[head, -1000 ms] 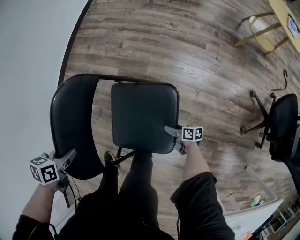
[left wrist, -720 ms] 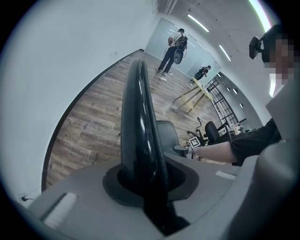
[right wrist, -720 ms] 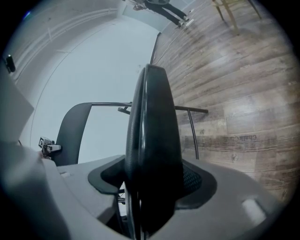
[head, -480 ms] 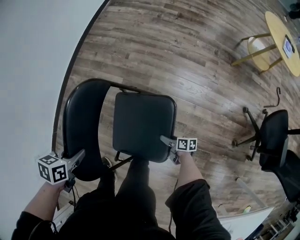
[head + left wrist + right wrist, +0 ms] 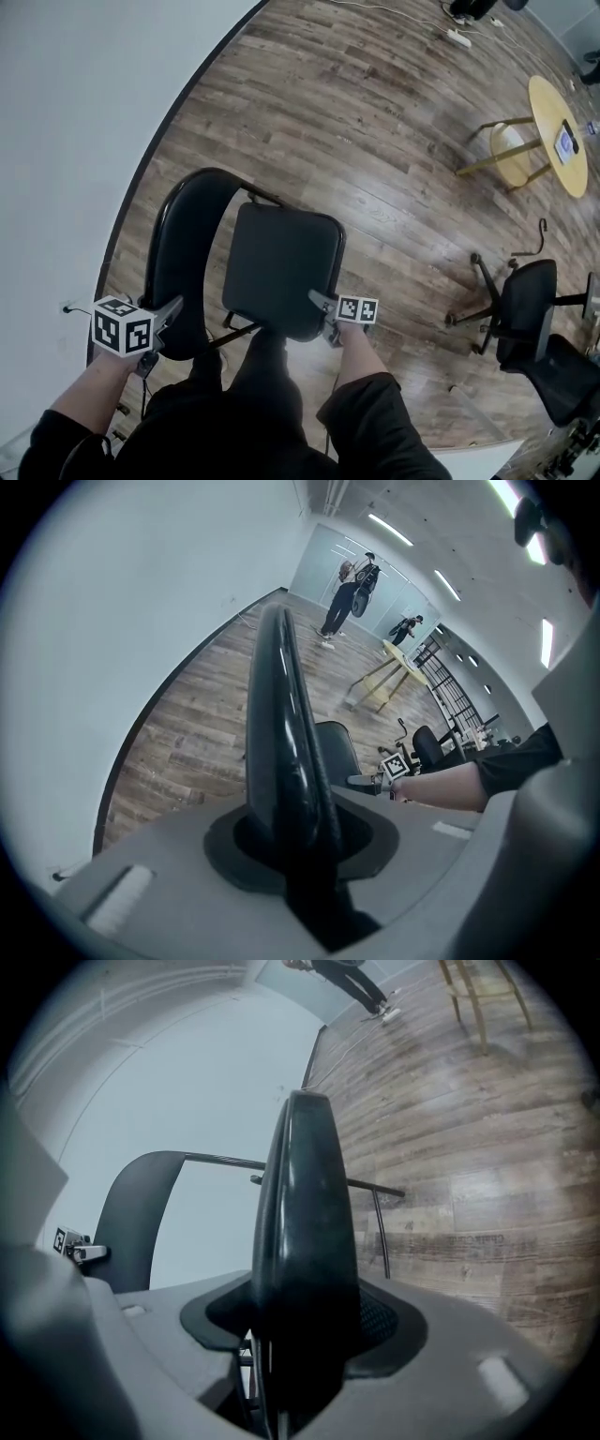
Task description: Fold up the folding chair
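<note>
Holds the folding chair [image 5: 246, 281] near the white wall [image 5: 75, 141] on the left, left gripper [image 5: 172, 307] clamped narrow on the backrest [image 5: 183, 253], right gripper [image 5: 317, 302] pinching the near right corner of the seat [image 5: 281, 267], jaws just closing further on it.

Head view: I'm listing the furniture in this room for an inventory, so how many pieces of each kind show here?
Folding chair: 1
Office chair: 1 (a dark shape beside it is cut off at the edge, not counted)
Round yellow table: 1
Round-seated stool: 1
Total: 4
</note>
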Action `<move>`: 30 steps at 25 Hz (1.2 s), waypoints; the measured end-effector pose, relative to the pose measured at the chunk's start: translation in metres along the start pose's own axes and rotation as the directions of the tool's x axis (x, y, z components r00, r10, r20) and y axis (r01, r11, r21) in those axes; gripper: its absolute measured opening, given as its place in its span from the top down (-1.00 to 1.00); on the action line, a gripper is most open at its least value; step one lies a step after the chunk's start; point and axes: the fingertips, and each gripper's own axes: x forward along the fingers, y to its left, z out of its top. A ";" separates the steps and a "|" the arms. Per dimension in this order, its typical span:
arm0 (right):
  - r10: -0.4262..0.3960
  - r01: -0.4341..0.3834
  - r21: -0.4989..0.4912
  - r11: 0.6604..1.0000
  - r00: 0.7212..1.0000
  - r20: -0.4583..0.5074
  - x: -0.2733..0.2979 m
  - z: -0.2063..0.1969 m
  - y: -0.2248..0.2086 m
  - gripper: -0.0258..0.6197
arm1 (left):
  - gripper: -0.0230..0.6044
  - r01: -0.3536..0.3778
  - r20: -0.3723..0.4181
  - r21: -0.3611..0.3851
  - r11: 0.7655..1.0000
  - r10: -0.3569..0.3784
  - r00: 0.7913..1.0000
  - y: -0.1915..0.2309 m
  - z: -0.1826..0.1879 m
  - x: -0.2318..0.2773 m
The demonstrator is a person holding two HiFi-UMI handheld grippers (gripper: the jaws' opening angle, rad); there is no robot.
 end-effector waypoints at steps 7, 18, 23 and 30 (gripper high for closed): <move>-0.007 0.007 -0.006 1.000 1.000 -0.003 -0.002 0.001 0.028 0.14 | 0.68 -0.016 0.017 -0.003 1.000 0.016 1.000 -0.009 0.004 -0.005; -0.029 0.028 -0.015 0.999 0.999 -0.021 0.002 0.003 0.077 0.21 | 0.66 -0.034 0.021 -0.030 0.999 0.034 0.999 -0.021 0.012 -0.016; -0.058 0.058 -0.020 0.998 0.998 -0.026 0.007 0.004 0.098 0.23 | 0.63 -0.014 0.023 -0.027 1.000 0.015 1.000 -0.030 0.015 -0.018; -0.124 0.123 -0.031 0.992 0.991 -0.042 0.012 0.002 0.122 0.24 | 0.63 -0.067 0.019 0.010 0.998 0.067 0.998 -0.034 0.021 -0.027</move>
